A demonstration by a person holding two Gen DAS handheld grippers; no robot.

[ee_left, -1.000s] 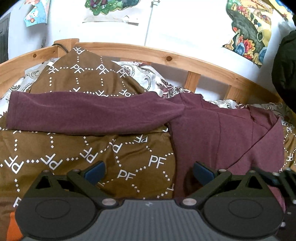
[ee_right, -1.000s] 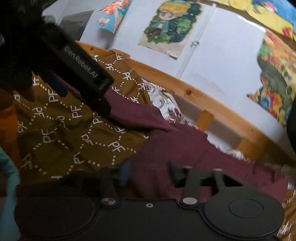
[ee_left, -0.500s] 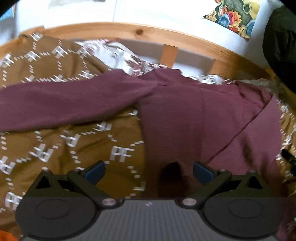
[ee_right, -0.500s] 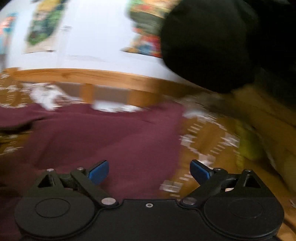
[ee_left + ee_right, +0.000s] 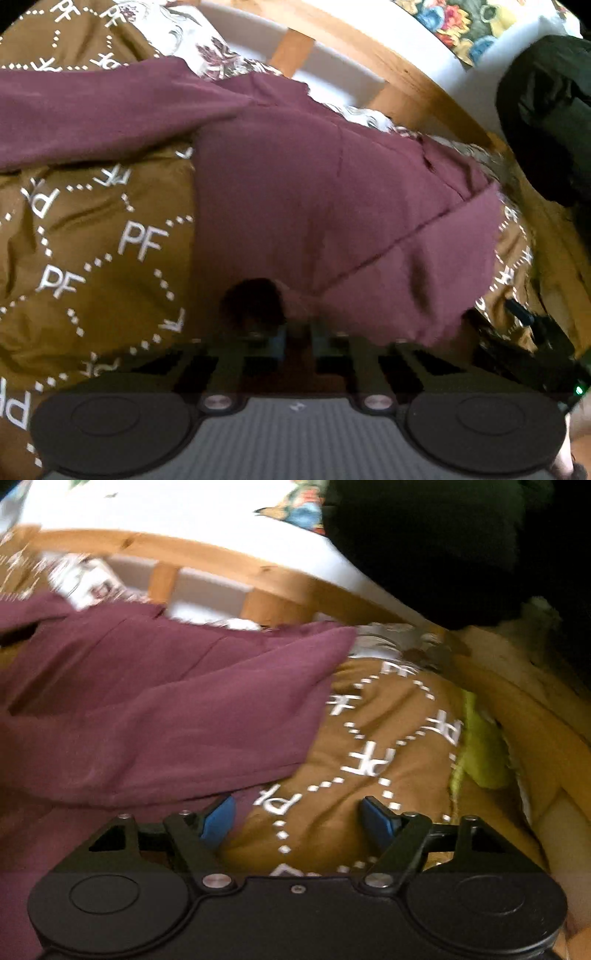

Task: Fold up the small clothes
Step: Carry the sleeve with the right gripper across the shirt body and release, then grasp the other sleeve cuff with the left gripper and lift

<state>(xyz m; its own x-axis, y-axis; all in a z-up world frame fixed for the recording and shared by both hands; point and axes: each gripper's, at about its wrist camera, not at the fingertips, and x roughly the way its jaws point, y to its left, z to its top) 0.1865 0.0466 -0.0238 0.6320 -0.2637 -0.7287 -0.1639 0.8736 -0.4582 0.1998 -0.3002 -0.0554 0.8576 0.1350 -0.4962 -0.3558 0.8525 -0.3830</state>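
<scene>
Left tongs (image 5: pixel 297 341) are clenched on the near hem of the maroon long-sleeved knit top (image 5: pixel 314 206); a small tuck of fabric bunches right at the pads. Right tongs (image 5: pixel 299 818) are released, blue pads (image 5: pixel 218 819) spread, hovering at the top's near right corner: left pad over maroon cloth, right pad over the brown quilt with white "PF" lettering (image 5: pixel 369 738). The top lies flat on the quilt on the bed, its body running away from both tongs toward the wooden bed rail (image 5: pixel 406 70), with one long sleeve (image 5: pixel 92 114) stretched off to the left. The left tongs are on the garment; the right ones are just beside its edge, probably next to grab. Left view shows the sleeve and the grip; right view alone shows the free right edge, plus a yellow-green cloth (image 5: pixel 476 753) by the rail.
</scene>
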